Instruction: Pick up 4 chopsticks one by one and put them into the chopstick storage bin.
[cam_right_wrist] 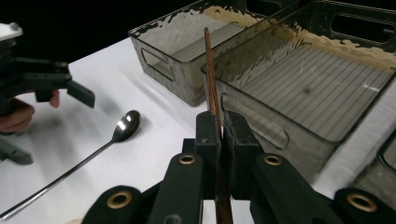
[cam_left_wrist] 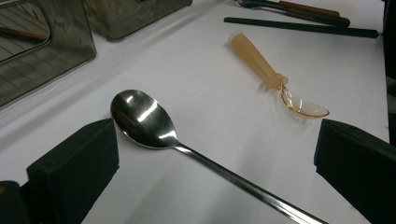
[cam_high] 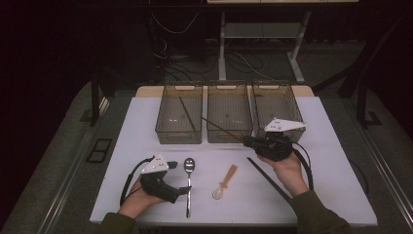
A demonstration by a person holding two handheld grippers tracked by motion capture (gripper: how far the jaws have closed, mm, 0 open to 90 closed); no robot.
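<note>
With thin brown chopstick (cam_right_wrist: pixel 211 70) pinched in right gripper (cam_right_wrist: pixel 220 133), next lower into left smoked-plastic bin (cam_high: pixel 179 114); left gripper (cam_high: pixel 187 187) wide apart.

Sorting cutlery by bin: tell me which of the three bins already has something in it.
The leftmost bin, farthest from the right gripper: a dark chopstick lies slanted across its floor. The other two bins hold nothing visible.

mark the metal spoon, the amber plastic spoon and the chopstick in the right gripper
metal spoon (cam_left_wrist: pixel 142 119), left gripper view, on the bowl.
plastic spoon (cam_left_wrist: pixel 254 58), left gripper view, on the handle.
chopstick (cam_right_wrist: pixel 211 79), right gripper view, on the shaft above the jaws.
</note>
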